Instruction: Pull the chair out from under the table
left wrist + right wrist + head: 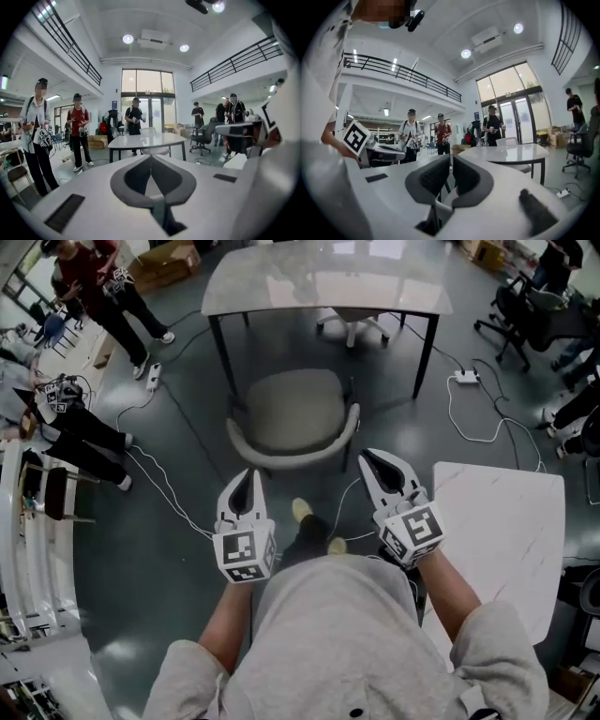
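The grey chair [295, 418] with a curved backrest stands on the floor in front of me, its seat out from under the white table [323, 282] and its back toward me. Both grippers are held up near my chest, apart from the chair and holding nothing. My left gripper [246, 479] is shut, its dark pads meeting at the tip [151, 157]. My right gripper [373, 463] is also shut with nothing between its pads [451, 159]. The table [145, 139] shows beyond the left jaws, and again [511, 152] past the right ones.
A second white table [506, 531] stands close at my right. Cables and a power strip [466, 378] lie on the floor around the chair. A white swivel chair [352, 324] sits beyond the table and a black office chair [525, 320] at far right. People [103, 287] stand at the left.
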`<state>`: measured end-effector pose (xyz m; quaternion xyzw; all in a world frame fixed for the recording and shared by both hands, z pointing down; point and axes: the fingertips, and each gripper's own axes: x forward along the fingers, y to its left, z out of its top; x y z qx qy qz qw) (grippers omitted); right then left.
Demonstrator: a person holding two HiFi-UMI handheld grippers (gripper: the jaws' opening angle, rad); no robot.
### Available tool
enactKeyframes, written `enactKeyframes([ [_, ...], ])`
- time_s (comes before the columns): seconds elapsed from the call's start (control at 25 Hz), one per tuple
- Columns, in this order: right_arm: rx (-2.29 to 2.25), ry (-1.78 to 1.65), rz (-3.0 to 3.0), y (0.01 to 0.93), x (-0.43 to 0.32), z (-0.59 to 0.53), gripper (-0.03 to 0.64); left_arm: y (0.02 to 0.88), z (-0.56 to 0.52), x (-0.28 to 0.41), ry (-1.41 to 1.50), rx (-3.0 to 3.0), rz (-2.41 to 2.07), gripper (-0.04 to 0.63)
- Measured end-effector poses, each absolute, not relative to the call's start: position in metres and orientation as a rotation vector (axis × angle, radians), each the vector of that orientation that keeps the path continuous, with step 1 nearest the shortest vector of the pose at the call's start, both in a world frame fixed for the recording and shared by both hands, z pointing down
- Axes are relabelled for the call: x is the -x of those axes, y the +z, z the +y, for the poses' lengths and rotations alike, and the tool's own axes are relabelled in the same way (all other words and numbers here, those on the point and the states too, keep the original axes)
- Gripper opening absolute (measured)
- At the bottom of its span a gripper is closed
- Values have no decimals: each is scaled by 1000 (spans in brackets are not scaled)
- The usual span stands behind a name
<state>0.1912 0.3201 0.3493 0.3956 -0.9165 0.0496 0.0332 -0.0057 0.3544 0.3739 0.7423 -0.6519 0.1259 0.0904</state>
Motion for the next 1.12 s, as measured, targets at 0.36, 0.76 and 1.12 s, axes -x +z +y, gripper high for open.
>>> enactKeyframes([
  [0.36,-1393,445,-2949,315,-254,322,38,323,367,-42,267,-2343,-1906,15],
  [0.76,-1437,406,-3027,245,-276,293,38,305,360,-42,217,-2355,-1932,15],
  [1.12,-1326,642,-3041,222,-263,292,38,293,356,-37,198,-2344,-1929,15],
])
